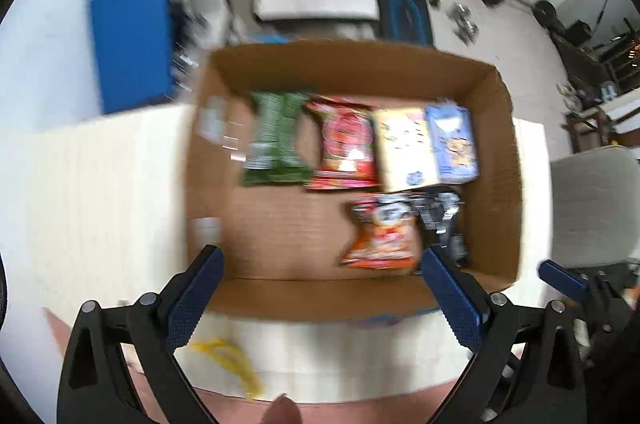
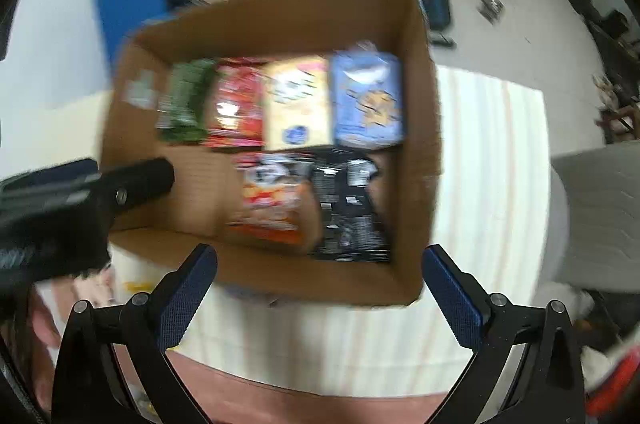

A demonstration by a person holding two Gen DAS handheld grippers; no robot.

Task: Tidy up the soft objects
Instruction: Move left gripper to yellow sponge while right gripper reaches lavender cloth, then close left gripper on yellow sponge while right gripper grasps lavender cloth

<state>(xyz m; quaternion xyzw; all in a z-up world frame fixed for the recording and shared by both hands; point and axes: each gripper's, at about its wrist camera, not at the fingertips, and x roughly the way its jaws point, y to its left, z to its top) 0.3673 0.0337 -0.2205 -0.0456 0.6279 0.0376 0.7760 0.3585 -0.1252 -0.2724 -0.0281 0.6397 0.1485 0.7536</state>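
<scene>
An open cardboard box (image 1: 496,143) sits on a white table and holds several soft snack packets. The back row has a green packet (image 1: 276,139), a red one (image 1: 348,143), a cream one (image 1: 404,147) and a light blue one (image 1: 454,143). In front lie an orange packet (image 1: 380,236) and a black one (image 1: 444,220). My left gripper (image 1: 320,256) is open and empty above the box's near edge. My right gripper (image 2: 320,256) is open and empty above the box (image 2: 424,103), near the orange packet (image 2: 272,199) and black packet (image 2: 348,212). Both views are blurred.
The white table (image 1: 100,183) has a yellow item (image 1: 232,360) near its front edge. The left gripper's body (image 2: 80,191) shows at the left of the right wrist view. A blue panel (image 1: 132,39), chairs and gym weights stand beyond. A grey chair (image 1: 596,203) is at right.
</scene>
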